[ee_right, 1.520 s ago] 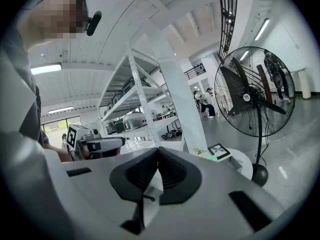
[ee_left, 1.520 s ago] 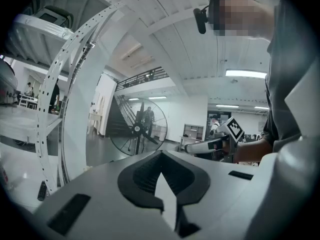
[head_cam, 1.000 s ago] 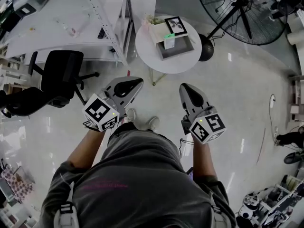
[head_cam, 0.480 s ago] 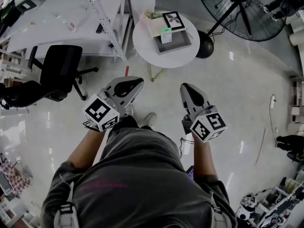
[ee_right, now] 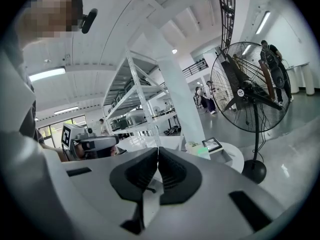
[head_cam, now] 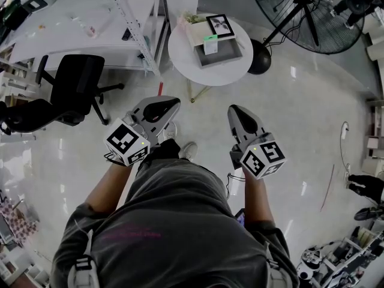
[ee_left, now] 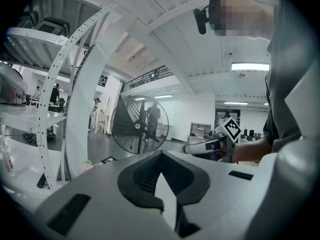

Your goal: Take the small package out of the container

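A small package with a green top (head_cam: 210,43) stands in a grey open container (head_cam: 223,53) on a round white table (head_cam: 186,57) some way ahead of me. The package (ee_right: 202,150) and the table (ee_right: 234,158) also show in the right gripper view, far beyond the jaws. My left gripper (head_cam: 173,104) and right gripper (head_cam: 234,110) are held side by side at waist height, well short of the table. Both are shut with nothing between the jaws. The left gripper (ee_left: 160,155) points past the fan, and the right gripper (ee_right: 158,151) points toward the table.
A framed picture (head_cam: 219,25) leans at the container's back. A large black floor fan (head_cam: 303,14) stands right of the table, with its base (head_cam: 260,60) beside it. White metal shelving (head_cam: 129,26) and a black office chair (head_cam: 75,95) are to the left. Glossy floor lies between me and the table.
The table has shifted slightly up and left in the head view and the person's feet have stepped. Both grippers stay shut and hold the same pose.
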A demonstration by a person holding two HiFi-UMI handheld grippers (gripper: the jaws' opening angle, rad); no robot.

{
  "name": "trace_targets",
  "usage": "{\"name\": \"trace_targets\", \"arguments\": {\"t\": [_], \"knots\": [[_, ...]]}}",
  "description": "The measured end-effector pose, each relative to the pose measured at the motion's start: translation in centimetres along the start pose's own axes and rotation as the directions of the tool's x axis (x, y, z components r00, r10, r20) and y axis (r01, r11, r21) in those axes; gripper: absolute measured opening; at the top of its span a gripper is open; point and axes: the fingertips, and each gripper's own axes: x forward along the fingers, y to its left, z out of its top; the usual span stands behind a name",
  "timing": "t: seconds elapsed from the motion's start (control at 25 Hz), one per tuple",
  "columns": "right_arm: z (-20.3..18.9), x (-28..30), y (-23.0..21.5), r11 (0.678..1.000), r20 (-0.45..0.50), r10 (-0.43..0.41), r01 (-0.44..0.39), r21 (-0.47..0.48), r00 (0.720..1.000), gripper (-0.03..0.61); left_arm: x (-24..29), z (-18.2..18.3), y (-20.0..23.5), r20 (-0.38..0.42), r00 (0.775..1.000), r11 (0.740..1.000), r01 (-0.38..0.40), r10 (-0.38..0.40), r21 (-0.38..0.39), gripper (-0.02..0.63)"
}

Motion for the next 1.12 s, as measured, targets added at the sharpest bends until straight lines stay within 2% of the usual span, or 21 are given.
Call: {"name": "trace_targets", "arguments": {"t": [0.48,0.72,1.12], "knots": [[0.3,3.5,-1.5,1.0,-0.024,-0.015,0.015,0.01,1.0,0.023,1.6,-0.7,3.8,-0.001,1.0,0.999,0.016,-0.016,-0.028,0.014],[1.0,7.9,-2.6,1.0,-0.045,-0.002,0.002,0.008,0.999,0.023,3.4,-1.0,7.9,-0.013,1.0,0.999,0.02,-0.021,-0.05,0.014],[3.0,15.7,-6.3,0.999,-0.063,-0.024,0.026,0.024,0.998,0.023,7.9,-0.3,16.3,-0.022,0.998,0.996,0.052,-0.053,-0.068,0.014]]}}
